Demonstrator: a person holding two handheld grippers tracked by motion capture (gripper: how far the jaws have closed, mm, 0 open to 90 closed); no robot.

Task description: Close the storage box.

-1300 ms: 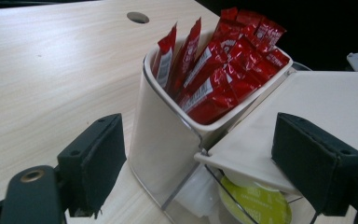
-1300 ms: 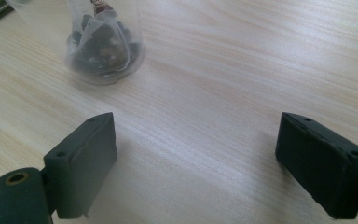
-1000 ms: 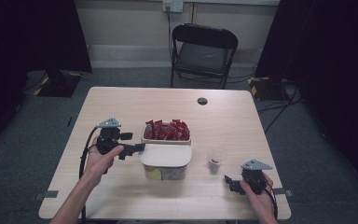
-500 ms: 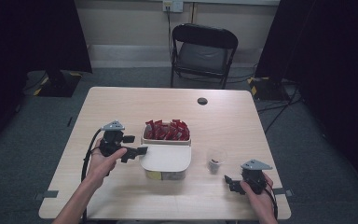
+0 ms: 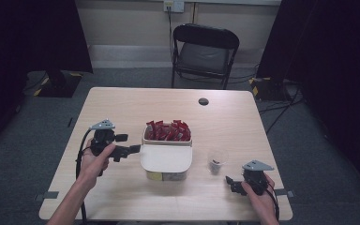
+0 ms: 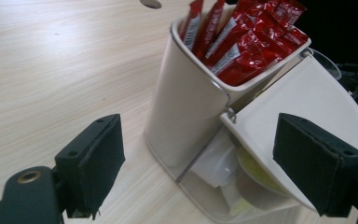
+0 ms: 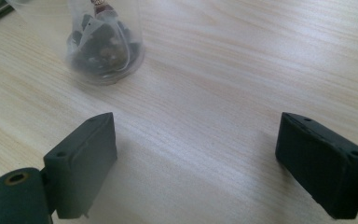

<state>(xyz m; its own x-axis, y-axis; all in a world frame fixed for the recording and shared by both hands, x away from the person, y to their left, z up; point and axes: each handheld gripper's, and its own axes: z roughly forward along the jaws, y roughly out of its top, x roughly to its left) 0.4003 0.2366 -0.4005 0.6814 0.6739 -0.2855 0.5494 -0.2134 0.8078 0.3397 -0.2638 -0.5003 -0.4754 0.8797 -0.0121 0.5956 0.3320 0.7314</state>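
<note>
Cream plastic is the target: the left hand-held gripper (image 5: 133, 149), jaws spread wide and holding nothing, lines up on the two-part container (image 6: 191, 116) at mid-bench, its rear bin packed with red sachets (image 6: 247, 37) and its front lid (image 5: 166, 158) down. Likely next is closing on that lid's edge. The right hand-held gripper (image 5: 230, 183) sits released near the clear cup (image 7: 103, 46), out of the way.
</note>
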